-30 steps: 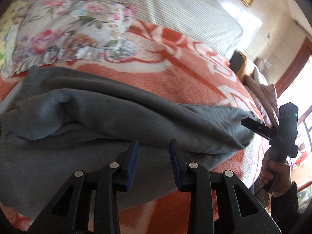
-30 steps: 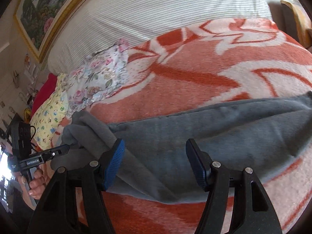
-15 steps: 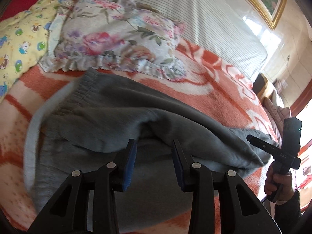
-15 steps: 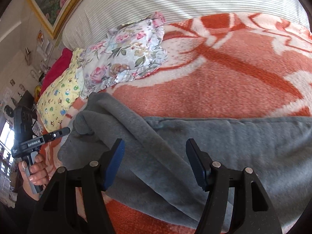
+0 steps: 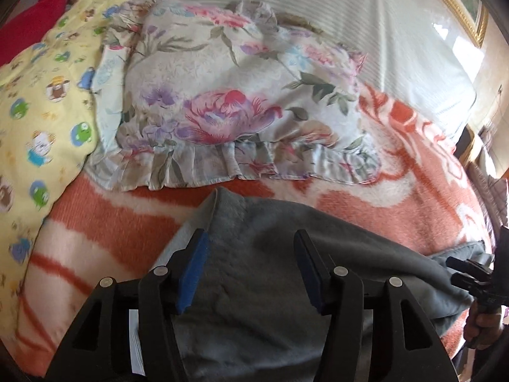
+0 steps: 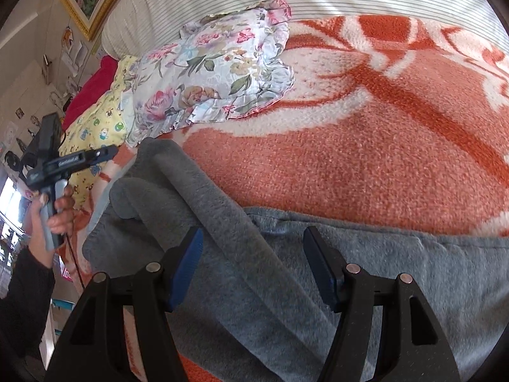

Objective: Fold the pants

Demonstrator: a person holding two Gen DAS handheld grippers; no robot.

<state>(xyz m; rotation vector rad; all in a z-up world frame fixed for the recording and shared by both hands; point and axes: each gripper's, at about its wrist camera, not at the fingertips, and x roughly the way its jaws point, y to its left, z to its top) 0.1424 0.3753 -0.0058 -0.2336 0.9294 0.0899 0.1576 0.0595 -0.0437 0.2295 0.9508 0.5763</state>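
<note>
my left gripper [image 5: 249, 269] tilts down over the grey pants [image 5: 261, 289], jaws opening, blue pads clear of the cloth, nothing pinched. pants lie on the orange/white blanket [image 5: 397, 210], just below the floral pillow [image 5: 235, 111]; yellow cartoon pillow [image 5: 41, 105] to the left. my right gripper [image 6: 253, 269] also angled down, jaws wide apart w/ a rolled grey fold running between them, pads not pressing it. in the right view my left hand [image 6: 55, 210] grips its tool's handle upright at the bed's left edge, dark sleeve [image 6: 22, 299] below. in the left view my right hand [image 5: 483, 328] shows at the far right edge, partly cut off.
</note>
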